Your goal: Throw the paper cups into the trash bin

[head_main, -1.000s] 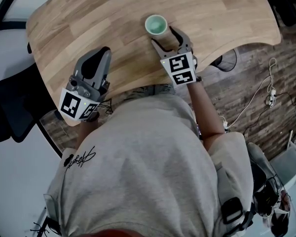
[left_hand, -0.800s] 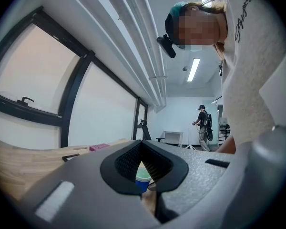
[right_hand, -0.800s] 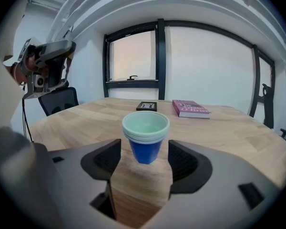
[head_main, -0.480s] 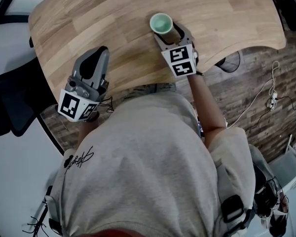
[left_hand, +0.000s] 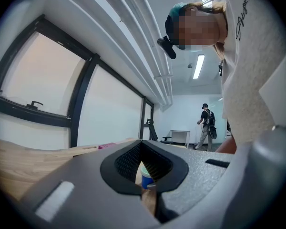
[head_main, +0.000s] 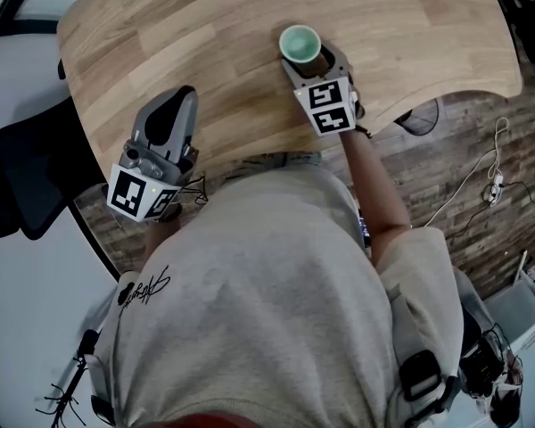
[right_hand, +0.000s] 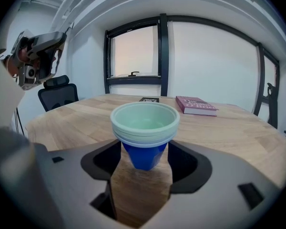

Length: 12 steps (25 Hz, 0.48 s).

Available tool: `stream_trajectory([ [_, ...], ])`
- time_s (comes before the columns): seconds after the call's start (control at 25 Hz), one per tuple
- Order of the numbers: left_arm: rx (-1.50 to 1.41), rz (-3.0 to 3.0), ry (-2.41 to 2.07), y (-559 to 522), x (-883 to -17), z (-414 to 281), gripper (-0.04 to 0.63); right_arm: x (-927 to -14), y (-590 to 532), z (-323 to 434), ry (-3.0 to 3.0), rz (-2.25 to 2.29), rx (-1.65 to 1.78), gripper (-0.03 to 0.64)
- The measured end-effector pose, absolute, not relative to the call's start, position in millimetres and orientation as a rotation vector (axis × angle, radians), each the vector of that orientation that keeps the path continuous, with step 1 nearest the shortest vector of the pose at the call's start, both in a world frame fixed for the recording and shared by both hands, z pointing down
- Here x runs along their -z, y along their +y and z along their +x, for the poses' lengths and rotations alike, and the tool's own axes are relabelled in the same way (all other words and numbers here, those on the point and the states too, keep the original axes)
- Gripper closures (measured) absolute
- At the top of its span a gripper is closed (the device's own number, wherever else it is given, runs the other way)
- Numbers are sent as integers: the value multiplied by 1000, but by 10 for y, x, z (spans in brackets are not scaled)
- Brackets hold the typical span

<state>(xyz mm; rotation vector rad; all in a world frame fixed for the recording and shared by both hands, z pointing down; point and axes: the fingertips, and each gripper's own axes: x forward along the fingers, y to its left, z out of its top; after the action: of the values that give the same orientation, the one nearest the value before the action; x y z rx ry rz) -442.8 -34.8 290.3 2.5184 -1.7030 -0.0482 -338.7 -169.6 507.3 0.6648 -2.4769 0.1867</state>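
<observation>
A stack of paper cups [head_main: 300, 43], mint green inside and blue outside, stands upright on the wooden table [head_main: 160, 34] near its front edge. My right gripper [head_main: 310, 59] has its jaws on either side of the blue lower part of the cups [right_hand: 144, 128] and touching it; this gripper [right_hand: 144, 162] is shut on the stack. My left gripper [head_main: 180, 98] rests at the table's near left with its jaws together and nothing in them. In the left gripper view, a sliver of the cups [left_hand: 146, 176] shows through the narrow slit of that gripper [left_hand: 148, 194]. No trash bin shows in any view.
A pink book [right_hand: 195, 105] and a small black-framed item [right_hand: 148, 99] lie at the table's far side. A black office chair [head_main: 18, 176] stands left of the table. Cables [head_main: 481, 168] trail over the dark wood floor at the right.
My right gripper has moved forward until the cups sit between its jaws, and the jaws have come in against them. My left gripper has stayed where it was.
</observation>
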Motion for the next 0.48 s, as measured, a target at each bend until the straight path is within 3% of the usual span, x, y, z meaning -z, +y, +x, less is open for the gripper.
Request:
stream_trajectory([
  [0.48, 59, 2554, -1673, -328, -2861, -4472, 592, -5066, -1723, -3344, -2469, 732, -143, 339],
])
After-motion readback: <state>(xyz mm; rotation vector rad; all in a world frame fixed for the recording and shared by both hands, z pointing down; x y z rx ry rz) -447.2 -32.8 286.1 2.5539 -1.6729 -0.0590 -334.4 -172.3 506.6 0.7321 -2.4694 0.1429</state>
